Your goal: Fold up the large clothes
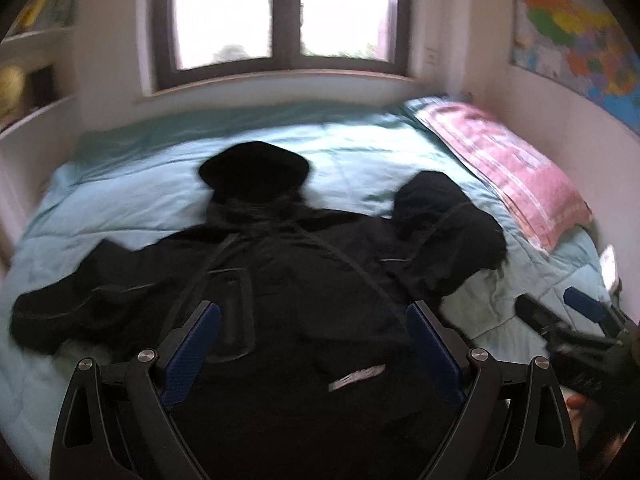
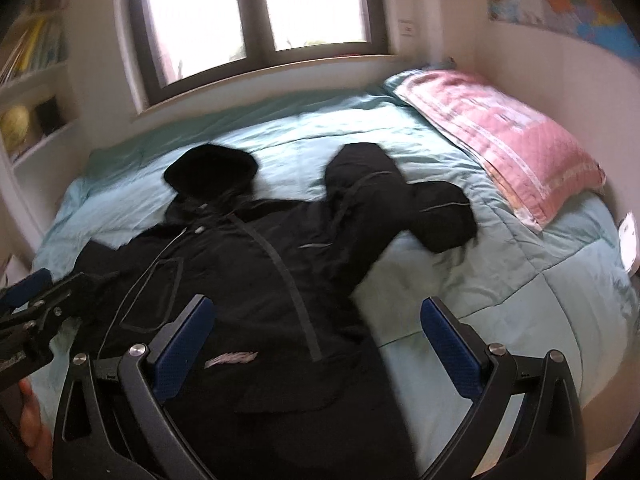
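a black hooded jacket point(image 1: 288, 280) lies spread flat on a pale teal quilt point(image 1: 140, 184) that covers the bed, its hood point(image 1: 254, 170) pointing to 12 o'clock toward the window point(image 1: 280, 16). in the left wrist view the jacket fills the middle and lower part of the frame. one sleeve point(image 1: 68, 308) reaches out to 9 o'clock and lies flat; the other sleeve point(image 1: 448, 236) sits at 2 o'clock, bent back on itself in a bunched heap. grey seam lines run down the chest from the collar, and a small pale label point(image 1: 356, 378) shows low on the body at about 5 o'clock.

the left gripper point(image 1: 312, 316) hangs over the jacket's lower body with its blue-padded fingers point(image 1: 192, 356) spread wide and nothing between them. the right gripper point(image 2: 318, 320) is likewise spread wide and empty, over the jacket's right edge where black cloth meets quilt; in the left wrist view it shows at 4 o'clock point(image 1: 560, 312), above the bare quilt beside the jacket.

a pink quilted pillow point(image 2: 504, 136) lies on the bed at 2 o'clock, well apart from the bent sleeve. a coloured map point(image 1: 580, 40) hangs on the wall at 1 o'clock. white shelves point(image 2: 36, 92) stand at 10 o'clock, holding books and a yellow round thing, too blurred to name. a small white object point(image 2: 628, 240) lies at the bed's edge at 3 o'clock; i cannot tell what it is.
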The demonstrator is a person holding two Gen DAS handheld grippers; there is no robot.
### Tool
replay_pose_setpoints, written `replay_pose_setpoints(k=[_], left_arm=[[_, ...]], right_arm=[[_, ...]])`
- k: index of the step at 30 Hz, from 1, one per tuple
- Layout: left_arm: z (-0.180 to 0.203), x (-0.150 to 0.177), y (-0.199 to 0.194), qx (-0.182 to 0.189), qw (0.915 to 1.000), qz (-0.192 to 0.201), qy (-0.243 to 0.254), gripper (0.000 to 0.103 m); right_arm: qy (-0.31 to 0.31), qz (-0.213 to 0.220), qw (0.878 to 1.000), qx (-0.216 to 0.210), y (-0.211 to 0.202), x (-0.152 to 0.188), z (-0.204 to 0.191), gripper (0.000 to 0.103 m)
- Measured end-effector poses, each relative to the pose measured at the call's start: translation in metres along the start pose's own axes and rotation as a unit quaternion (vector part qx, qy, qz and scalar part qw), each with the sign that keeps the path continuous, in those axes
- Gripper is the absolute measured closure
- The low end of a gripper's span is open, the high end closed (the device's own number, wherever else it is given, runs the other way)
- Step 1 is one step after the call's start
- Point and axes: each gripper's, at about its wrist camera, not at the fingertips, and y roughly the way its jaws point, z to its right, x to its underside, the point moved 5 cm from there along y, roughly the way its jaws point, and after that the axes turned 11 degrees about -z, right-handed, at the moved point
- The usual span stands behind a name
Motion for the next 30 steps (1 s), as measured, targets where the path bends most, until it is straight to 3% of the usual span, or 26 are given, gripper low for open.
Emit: replay_pose_setpoints(k=[3, 6, 10, 17, 21, 25, 27, 29, 30], left_arm=[[0.031, -0.027, 0.045, 0.048, 0.9986, -0.021, 0.011, 0.008], [0.052, -0.053, 0.100, 0.056, 0.9979, -0.031, 0.012, 0.008], [0.080, -0.072, 0.182, 0.058, 0.9964, -0.054, 0.031, 0.008], [0.092, -0.049, 0.306, 0.051, 0.9900, -0.131, 0.006, 0.008], [0.100, -0.045, 0.314, 0.020, 0.9921, -0.120, 0.030, 0.008], [0.102, -0.045, 0.315, 0.022, 0.9929, -0.113, 0.029, 0.006], [0.104, -0.043, 0.311, 0.015, 0.9933, -0.109, 0.035, 0.006], [0.107, -0.043, 0.310, 0.011, 0.9933, -0.108, 0.038, 0.006], [0.108, -0.044, 0.307, 0.014, 0.9934, -0.107, 0.038, 0.006]], right_arm=[[0.052, 0.003, 0.999, -0.016, 0.020, -0.019, 0.066, 0.000], [0.109, 0.007, 0.994, -0.022, 0.047, -0.044, 0.138, 0.000], [0.152, -0.020, 0.988, -0.021, 0.098, -0.073, 0.212, 0.010], [0.190, -0.078, 0.978, -0.041, 0.186, -0.096, 0.266, 0.013], [0.209, -0.101, 0.971, -0.050, 0.229, -0.098, 0.276, 0.013], [0.240, -0.119, 0.959, -0.088, 0.269, -0.097, 0.276, 0.014], [0.227, -0.112, 0.962, -0.099, 0.276, -0.098, 0.267, 0.034], [0.191, -0.103, 0.972, -0.095, 0.274, -0.102, 0.252, 0.070], [0.176, -0.096, 0.976, -0.082, 0.270, -0.103, 0.248, 0.078]])
